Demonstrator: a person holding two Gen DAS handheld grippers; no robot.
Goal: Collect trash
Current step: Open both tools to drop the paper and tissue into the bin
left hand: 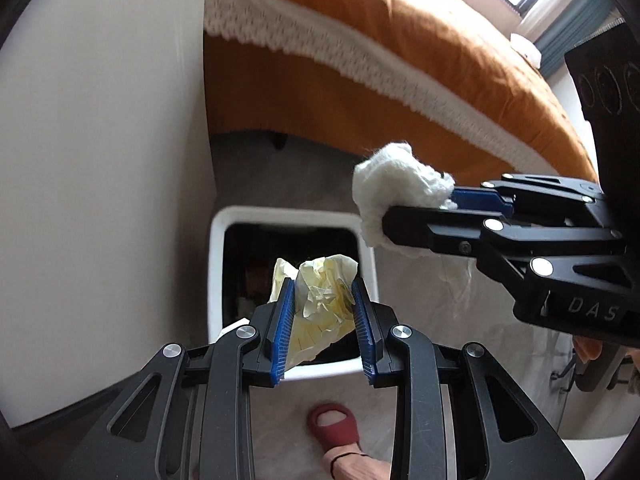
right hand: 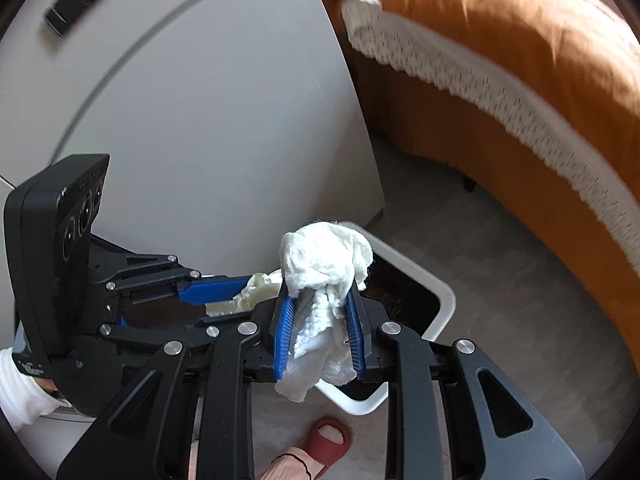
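Observation:
My left gripper (left hand: 322, 284) is shut on a crumpled pale yellow paper (left hand: 320, 296) and holds it right above the open white trash bin (left hand: 294, 216) with a dark inside. My right gripper (right hand: 318, 294) is shut on a crumpled white tissue (right hand: 324, 264) and holds it above the same bin (right hand: 436, 284). In the left wrist view the right gripper (left hand: 416, 208) comes in from the right, with the white tissue (left hand: 396, 188) over the bin's far right corner. In the right wrist view the left gripper (right hand: 244, 294) and yellow paper (right hand: 258, 282) sit at left.
A white table (left hand: 100, 140) stands left of the bin and shows in the right wrist view (right hand: 220, 120). A bed with an orange cover (left hand: 360, 40) and white lace trim lies behind. A foot in a red slipper (left hand: 334, 428) stands on the pale floor before the bin.

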